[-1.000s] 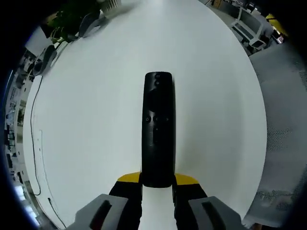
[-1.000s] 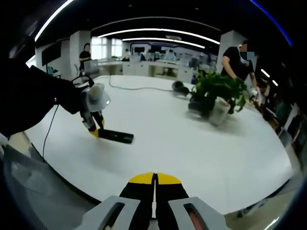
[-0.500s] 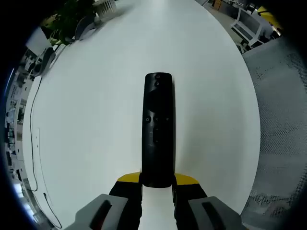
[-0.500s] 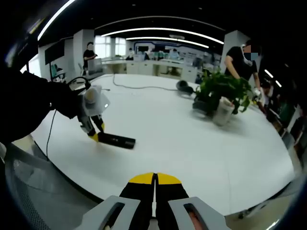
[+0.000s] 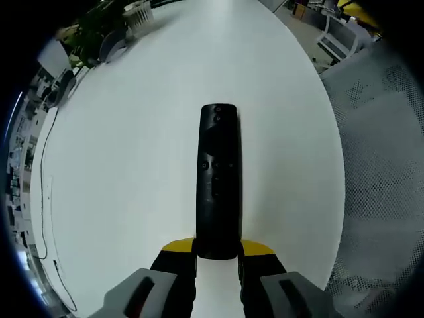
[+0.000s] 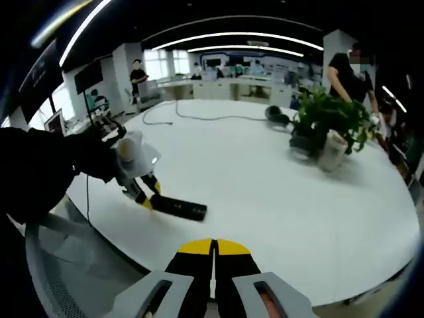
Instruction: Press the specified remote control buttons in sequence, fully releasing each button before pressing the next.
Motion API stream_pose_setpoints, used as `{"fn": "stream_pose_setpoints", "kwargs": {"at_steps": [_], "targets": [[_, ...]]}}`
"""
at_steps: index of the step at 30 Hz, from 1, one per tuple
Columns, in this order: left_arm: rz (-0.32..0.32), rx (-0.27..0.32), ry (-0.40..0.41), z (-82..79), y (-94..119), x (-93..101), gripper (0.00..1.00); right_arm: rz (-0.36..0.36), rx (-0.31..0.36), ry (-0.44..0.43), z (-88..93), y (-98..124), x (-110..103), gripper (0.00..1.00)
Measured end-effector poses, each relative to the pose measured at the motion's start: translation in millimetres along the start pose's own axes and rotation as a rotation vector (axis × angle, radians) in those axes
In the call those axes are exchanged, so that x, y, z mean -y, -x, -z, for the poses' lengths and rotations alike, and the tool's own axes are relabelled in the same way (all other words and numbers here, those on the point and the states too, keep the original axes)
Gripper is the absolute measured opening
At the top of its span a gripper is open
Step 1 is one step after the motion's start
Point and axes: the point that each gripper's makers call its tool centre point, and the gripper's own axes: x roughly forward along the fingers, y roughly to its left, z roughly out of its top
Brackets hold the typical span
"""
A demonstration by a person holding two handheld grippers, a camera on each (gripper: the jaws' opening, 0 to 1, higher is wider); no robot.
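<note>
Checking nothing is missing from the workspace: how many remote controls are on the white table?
1. The black remote control lies on the white table, its near end between the left gripper's fingers. None seems hidden.

Potted plant (image 6: 329, 122) (on white table (image 6: 265, 179))

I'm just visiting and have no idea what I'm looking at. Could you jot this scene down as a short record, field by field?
Surface: white table
Main object: black remote control, lying flat on the table
Left gripper: shut on the near end of the remote; also seen from the right gripper view
Right gripper: jaws together, holding nothing, above the table edge
Other items: potted plant, black cable
People: one standing behind the plant
</note>
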Motion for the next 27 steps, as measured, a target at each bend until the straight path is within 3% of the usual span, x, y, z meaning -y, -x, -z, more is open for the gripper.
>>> {"fn": "stream_pose_setpoints", "kwargs": {"at_steps": [4, 9, 14, 20, 24, 27], "targets": [[-0.005, 0.019, 0.024, -0.3, 0, 10.9, 0.23, -0.030, 0.020, 0.010, -23.1, -6, -1, 0.00], [-0.005, 0.048, 0.033, 0.0, 1, 30.2, 0.23, -0.075, 0.030, -0.037, -50.1, -19, -2, 0.00], [-0.004, 0.055, 0.031, -0.8, 0, 44.2, 0.23, -0.131, -0.001, -0.093, -62.9, -37, -8, 0.00], [-0.004, 0.048, 0.020, -1.6, 1, 60.2, 0.23, -0.182, -0.086, -0.139, -58.7, -57, -21, 0.00], [-0.006, 0.044, 0.034, -3.1, 1, 68.6, 0.23, -0.194, -0.170, -0.150, -43.6, -72, -27, 0.00], [-0.005, 0.054, 0.041, -4.8, 1, 74.6, 0.23, -0.183, -0.272, -0.122, -21.1, -85, -28, 0.00]]}}
